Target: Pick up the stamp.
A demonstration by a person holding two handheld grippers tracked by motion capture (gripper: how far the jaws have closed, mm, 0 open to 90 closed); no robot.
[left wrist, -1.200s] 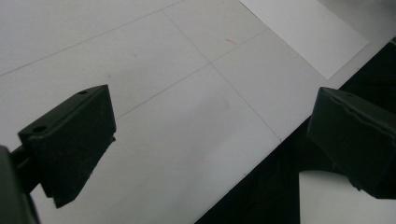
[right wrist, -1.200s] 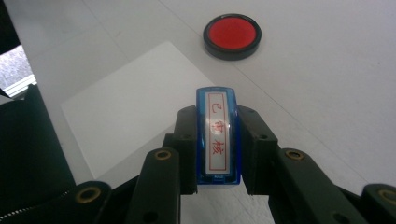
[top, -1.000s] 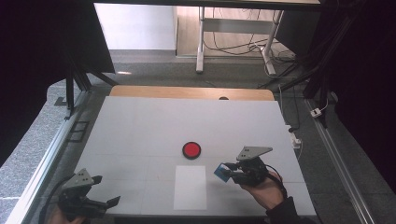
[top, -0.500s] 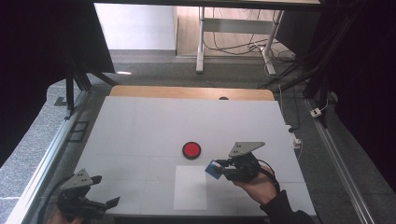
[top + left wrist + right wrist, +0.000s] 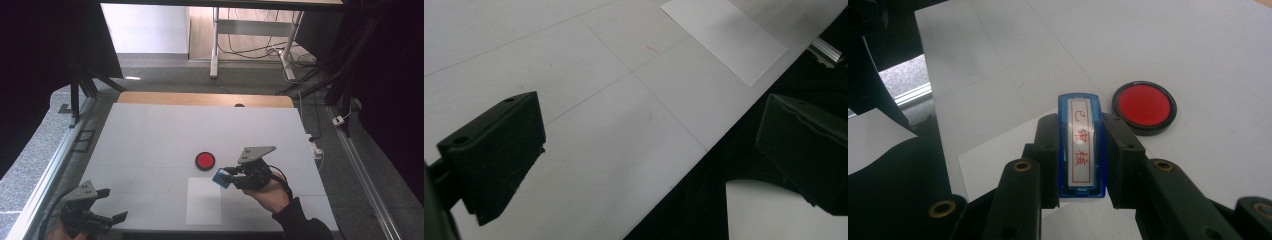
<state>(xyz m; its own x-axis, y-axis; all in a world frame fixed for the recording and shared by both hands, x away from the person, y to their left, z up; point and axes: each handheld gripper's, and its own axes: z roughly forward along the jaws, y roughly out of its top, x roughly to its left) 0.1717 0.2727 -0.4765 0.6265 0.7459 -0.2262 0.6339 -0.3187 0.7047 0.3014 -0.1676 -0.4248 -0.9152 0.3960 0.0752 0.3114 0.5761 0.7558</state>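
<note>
- Worktop [image 5: 150, 135]: a white surface with faint grid seams is seen in the high view; a wooden strip runs along its far edge.
- Sheet of paper [image 5: 204, 201]: a white rectangle is laid flat near the worktop's near edge, between the two hands; one corner of it is caught in the left gripper view.
- Left tongs [image 5: 107, 205]: held at the near left corner of the worktop, well apart from the other things. The jaws are seen spread wide in the left gripper view, with nothing between them; released.
- Right tongs [image 5: 223, 176]: held by a hand [image 5: 270, 192] from the near right, tips pointed toward the worktop's middle. Clenched on the stamp.
- Ink pad [image 5: 205, 160]: a round red pad in a black rim, resting on the worktop just beyond the paper, near the tips of the right tongs but apart from them.
- Stamp [image 5: 1082, 145]: a small blue block with a white label bearing red characters, gripped by its two long sides between the right jaws, held above the paper's far right corner.
</note>
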